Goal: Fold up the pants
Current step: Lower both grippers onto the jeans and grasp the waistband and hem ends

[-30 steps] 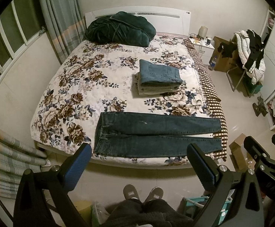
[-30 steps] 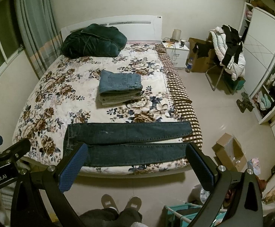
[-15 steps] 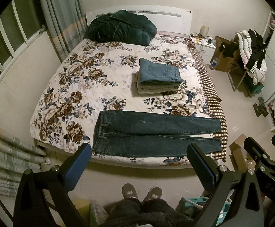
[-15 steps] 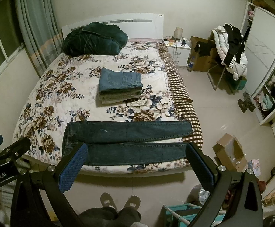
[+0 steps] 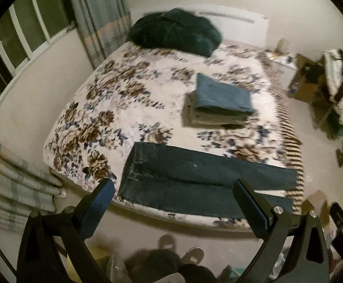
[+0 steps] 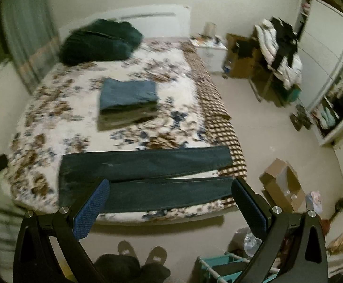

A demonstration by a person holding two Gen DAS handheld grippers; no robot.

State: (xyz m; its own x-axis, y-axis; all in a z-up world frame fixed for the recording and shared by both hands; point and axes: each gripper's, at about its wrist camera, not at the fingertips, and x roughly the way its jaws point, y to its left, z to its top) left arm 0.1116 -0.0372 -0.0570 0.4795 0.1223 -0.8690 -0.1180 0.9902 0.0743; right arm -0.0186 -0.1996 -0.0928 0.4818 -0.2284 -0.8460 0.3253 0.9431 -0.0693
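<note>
Dark blue jeans (image 5: pixel 190 176) lie flat along the near edge of the floral bed (image 5: pixel 124 108), waistband to the left, legs side by side running right. They also show in the right wrist view (image 6: pixel 148 176). My left gripper (image 5: pixel 173 188) is open and empty, held above the floor in front of the bed, nearer the waistband. My right gripper (image 6: pixel 171 188) is open and empty, in front of the legs. Both are well clear of the jeans.
A stack of folded pants (image 5: pixel 218 103) sits mid-bed. A dark green duvet (image 5: pixel 173 33) lies at the headboard. Curtains (image 5: pixel 11 184) hang at left. A cardboard box (image 6: pixel 282 184), a rack (image 6: pixel 221 268) and a clothes-laden chair (image 6: pixel 280 54) stand at right. Slippered feet (image 6: pixel 143 252) are below.
Both grippers have moved forward toward the bed and tilted; the jeans look larger and the views are motion-blurred. The jeans have not moved.
</note>
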